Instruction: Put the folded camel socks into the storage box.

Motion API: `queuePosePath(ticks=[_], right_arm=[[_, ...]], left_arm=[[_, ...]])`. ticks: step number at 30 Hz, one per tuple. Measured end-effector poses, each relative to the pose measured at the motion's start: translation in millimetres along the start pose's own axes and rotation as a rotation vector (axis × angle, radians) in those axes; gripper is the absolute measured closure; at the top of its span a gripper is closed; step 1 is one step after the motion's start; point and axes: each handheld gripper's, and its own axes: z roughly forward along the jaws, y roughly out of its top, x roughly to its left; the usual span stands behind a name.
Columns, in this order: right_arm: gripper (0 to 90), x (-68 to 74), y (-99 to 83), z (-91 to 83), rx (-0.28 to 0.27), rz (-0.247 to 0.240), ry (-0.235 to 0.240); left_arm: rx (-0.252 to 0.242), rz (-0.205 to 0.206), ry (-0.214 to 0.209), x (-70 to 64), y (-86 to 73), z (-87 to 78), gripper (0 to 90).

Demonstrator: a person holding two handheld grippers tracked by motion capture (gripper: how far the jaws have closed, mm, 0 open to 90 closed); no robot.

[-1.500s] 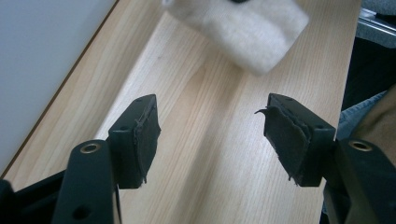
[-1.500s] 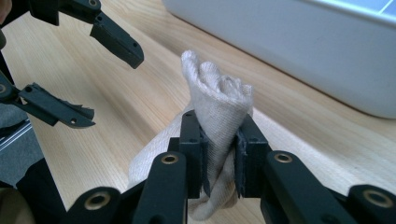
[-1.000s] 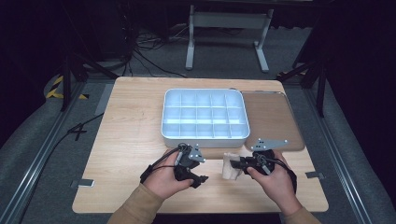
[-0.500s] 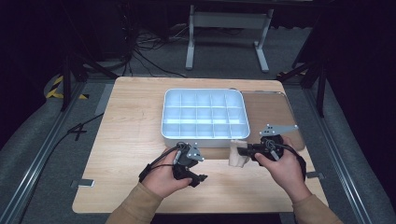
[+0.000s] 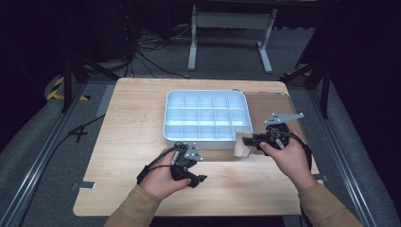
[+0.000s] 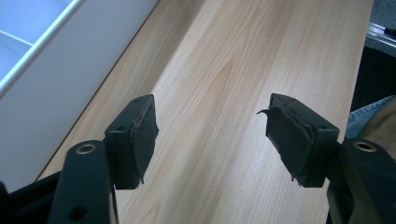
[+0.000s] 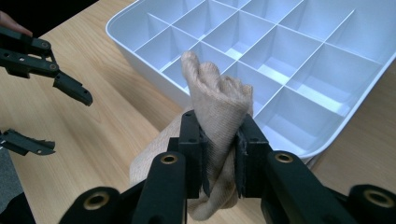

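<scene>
Room: dark all round, with cables on the floor and a metal stand beyond the far edge of my light wooden desk [image 5: 127, 118].
Right fingers: my right gripper [image 7: 219, 154] has its fingers [image 7: 191, 140] pressed narrow onto a beige cloth [image 7: 219, 100]; the fabric bunches up above them and hangs loose below.
Cloth position: in the high view the cloth [image 5: 244, 142] sits at the near right corner of the white divided tray [image 5: 168, 118], over the desk and just outside the tray's rim. Whether it touches the rim I cannot tell.
Left fingers: my left gripper [image 6: 210, 140] has its fingers [image 6: 140, 135] standing wide with nothing between them, only bare wood grain showing through the gap.
Left edges: the tray's white outer wall [image 6: 70, 70] runs close along the left finger's side; the desk's edge lies off beyond the right finger.
Left hand: in the high view the left gripper [image 5: 187, 163] is held just in front of the tray's near wall, well apart from the cloth.
Open room: wide bare wood to the left of the tray and along the near edge between my two hands.
Right side: a brown board [image 5: 274, 106] lies against the tray's right wall, under my right hand [image 5: 288, 158].
Tray: every compartment I can see holds nothing.
</scene>
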Motion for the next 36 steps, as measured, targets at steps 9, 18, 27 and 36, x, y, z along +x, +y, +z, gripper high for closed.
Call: queuePosePath(ticks=[9, 18, 27, 36], right_arm=[[76.0, -20.5, 13.0, 4.9, 0.043, -0.018, -0.024], [75.8, -35.4, 23.1, 9.6, 0.058, 0.002, -0.040], [75.5, -42.9, 34.2, 17.3, 0.069, -0.026, -0.044], [75.4, -48.9, 50.5, 26.1, 0.127, -0.159, -0.053]], left_arm=[[-0.008, -0.020, 0.015, 3.2, -6.4, -6.4, 34.5], [-0.021, -0.058, 0.039, 6.0, -16.9, -16.1, 34.4], [-0.020, -0.106, 0.072, 9.4, -33.6, -28.0, 34.4], [-0.020, -0.150, 0.110, 9.7, -52.5, -41.3, 34.4]])
